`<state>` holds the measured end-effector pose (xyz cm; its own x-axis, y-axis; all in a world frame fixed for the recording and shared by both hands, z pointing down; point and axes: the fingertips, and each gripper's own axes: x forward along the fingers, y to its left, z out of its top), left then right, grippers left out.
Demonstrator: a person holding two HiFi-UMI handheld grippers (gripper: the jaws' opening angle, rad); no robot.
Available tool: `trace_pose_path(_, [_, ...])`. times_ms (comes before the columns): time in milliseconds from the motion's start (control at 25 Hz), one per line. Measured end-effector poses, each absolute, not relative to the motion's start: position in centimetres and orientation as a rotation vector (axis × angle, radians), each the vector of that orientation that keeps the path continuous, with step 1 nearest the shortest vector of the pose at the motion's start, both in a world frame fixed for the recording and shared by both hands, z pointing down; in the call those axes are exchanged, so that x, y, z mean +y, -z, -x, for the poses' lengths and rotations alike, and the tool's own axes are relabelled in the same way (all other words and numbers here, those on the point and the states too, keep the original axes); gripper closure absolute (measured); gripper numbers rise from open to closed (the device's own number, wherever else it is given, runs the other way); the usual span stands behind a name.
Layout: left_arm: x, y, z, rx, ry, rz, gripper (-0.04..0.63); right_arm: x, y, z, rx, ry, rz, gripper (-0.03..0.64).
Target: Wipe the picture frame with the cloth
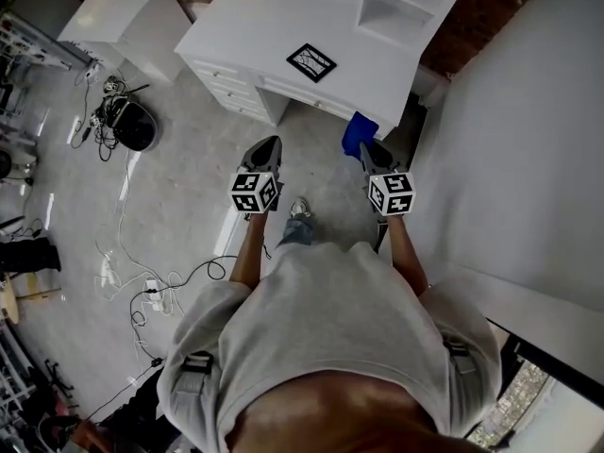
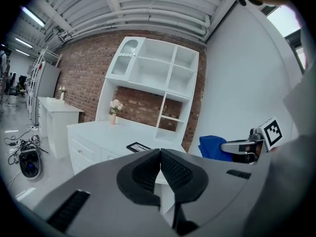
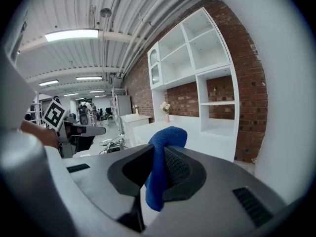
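Note:
A small black picture frame [image 1: 311, 61] lies flat on the white desk [image 1: 245, 36]; it also shows in the left gripper view as the frame [image 2: 139, 146] beyond the jaws. My right gripper [image 1: 370, 146] is shut on a blue cloth [image 1: 358, 134], held in the air short of the desk's front edge. The cloth [image 3: 162, 168] hangs pinched between the right jaws. My left gripper [image 1: 266, 149] is shut with nothing in it, level with the right one and to its left, over the floor. From the left gripper view the cloth [image 2: 213, 147] and right gripper [image 2: 242, 146] appear at right.
A white shelf unit [image 1: 406, 3] stands on the desk's right end. A white cabinet [image 1: 123, 17] is at the left. Cables and a black device [image 1: 132, 125] lie on the floor at left. A white wall [image 1: 528, 111] runs along the right. A vase of flowers [image 2: 114, 111] stands on the desk.

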<state>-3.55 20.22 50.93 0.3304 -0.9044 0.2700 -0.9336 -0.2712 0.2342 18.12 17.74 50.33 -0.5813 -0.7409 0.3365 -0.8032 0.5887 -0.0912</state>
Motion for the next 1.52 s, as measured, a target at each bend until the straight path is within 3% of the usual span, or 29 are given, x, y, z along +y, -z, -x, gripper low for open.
trace_pose_path(800, [2.3, -50.3, 12.8, -1.509, -0.030, -2.325, 0.578, 2.9, -48.5, -9.1, -2.469, -0.269, -1.378, 0.554])
trace_pose_path(1520, [2.3, -52.9, 12.9, -1.459, -0.055, -2.301, 0.578, 3.5, -51.0, -8.6, -2.428, -0.328, -1.385, 0.554])
